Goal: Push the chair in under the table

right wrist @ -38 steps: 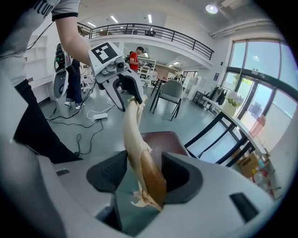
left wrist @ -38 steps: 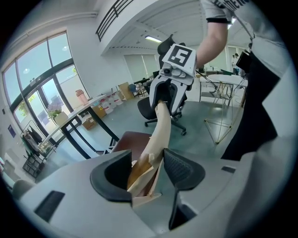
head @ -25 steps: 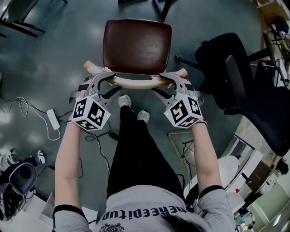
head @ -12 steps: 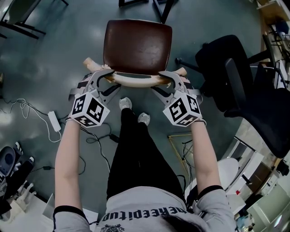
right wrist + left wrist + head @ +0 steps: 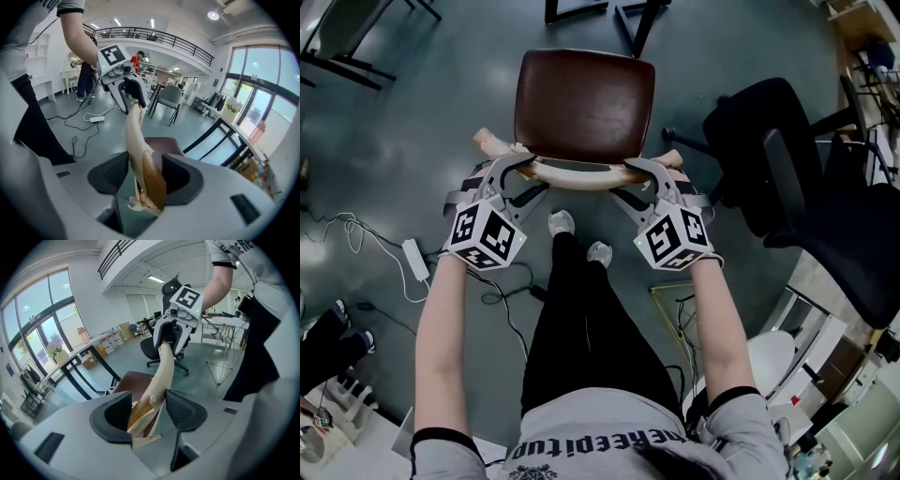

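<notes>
The chair has a brown seat point(image 5: 584, 103) and a pale wooden backrest point(image 5: 581, 173), seen from above in the head view. My left gripper point(image 5: 517, 164) is closed on the backrest's left end and my right gripper point(image 5: 652, 167) on its right end. In the left gripper view the splintered rail point(image 5: 161, 371) fills the gap between the pads of the left gripper point(image 5: 149, 411). Those jaws have just been opening a little with the rail still between them. The right gripper point(image 5: 145, 176) also has the rail point(image 5: 133, 136) between its pads. Black legs of a table point(image 5: 628, 14) stand just beyond the seat.
A black office chair point(image 5: 787, 159) stands close on the right. A white power strip point(image 5: 417, 258) with cables lies on the grey floor at the left. The person's shoes point(image 5: 572, 225) stand right behind the backrest. Another table frame point(image 5: 347, 47) is at the top left.
Both grippers stay on the backrest's ends. Chair and hands sit slightly lower in the view, and more of the table legs shows at the top.
</notes>
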`<state>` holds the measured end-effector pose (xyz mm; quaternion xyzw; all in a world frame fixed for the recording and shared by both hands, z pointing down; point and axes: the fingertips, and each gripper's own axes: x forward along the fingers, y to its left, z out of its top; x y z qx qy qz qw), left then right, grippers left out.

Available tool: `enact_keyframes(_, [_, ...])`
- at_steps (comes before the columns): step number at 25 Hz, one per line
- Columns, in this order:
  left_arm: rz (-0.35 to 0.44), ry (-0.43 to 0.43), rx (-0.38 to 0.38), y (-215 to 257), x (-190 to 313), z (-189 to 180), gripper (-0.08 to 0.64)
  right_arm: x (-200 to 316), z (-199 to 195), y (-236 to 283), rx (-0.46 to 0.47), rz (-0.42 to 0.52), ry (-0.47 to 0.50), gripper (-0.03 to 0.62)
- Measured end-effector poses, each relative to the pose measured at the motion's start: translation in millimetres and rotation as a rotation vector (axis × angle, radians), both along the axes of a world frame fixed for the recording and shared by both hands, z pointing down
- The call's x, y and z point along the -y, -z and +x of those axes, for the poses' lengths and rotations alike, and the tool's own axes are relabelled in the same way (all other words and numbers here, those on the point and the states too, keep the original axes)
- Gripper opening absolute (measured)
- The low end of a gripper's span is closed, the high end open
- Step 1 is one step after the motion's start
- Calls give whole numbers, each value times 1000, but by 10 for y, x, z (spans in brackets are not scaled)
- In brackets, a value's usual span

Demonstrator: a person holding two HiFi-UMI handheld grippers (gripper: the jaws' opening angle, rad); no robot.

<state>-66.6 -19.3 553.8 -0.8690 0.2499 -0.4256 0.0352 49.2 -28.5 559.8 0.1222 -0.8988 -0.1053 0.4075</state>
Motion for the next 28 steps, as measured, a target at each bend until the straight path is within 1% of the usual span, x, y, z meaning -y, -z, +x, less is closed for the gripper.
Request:
enact_keyframes(5, [-18, -4, -1, -17, -43, 6, 232, -43, 2, -16, -10, -11, 1, 227])
enact_keyframes(11, [-7, 5, -5, -35, -73, 5, 233, -73, 8, -41, -6, 12, -8, 230])
enact_keyframes(18, [6, 38, 6, -39, 313, -16, 235, 334, -11, -53, -13, 14, -15, 233])
enact_keyframes(23, [6, 30, 0, -9, 542, -42, 235, 569, -46, -23, -17, 9, -19, 236])
enact_keyframes(28, [4, 14, -17, 7, 624, -51, 235, 655, -59, -10, -21, 4, -17, 236])
